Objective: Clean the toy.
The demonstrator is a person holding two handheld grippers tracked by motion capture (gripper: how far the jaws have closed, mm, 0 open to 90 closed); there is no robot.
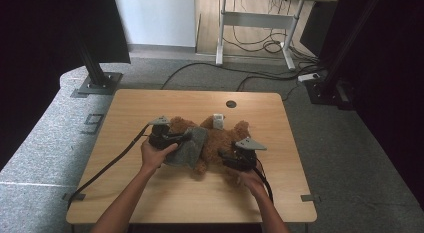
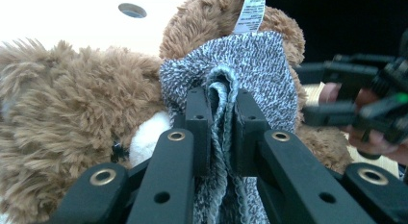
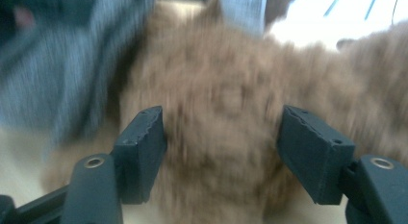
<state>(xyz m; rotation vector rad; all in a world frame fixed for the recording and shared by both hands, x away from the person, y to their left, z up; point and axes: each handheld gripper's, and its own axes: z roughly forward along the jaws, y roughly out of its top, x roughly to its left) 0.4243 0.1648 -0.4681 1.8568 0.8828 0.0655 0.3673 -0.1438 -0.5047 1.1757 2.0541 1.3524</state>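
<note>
Teddy bear [image 1: 220,140] and grey cloth [image 1: 192,145] crowd table [image 1: 150,193] centre, near edge free

Even, soft overhead light on the table [image 1: 150,203] in the high view; dark curtains [image 1: 45,28] at both sides go near black, shadows faint. Left gripper view sharp up close: knit of the grey cloth [image 2: 250,65] & fur of the teddy bear [image 2: 62,118] crisp, tabletop behind blown out to white, background at right black. Right gripper view smeared w/ motion blur; fur & cloth turn to streaks, jaw edges fairly sharp, bright glare at top right.
</note>
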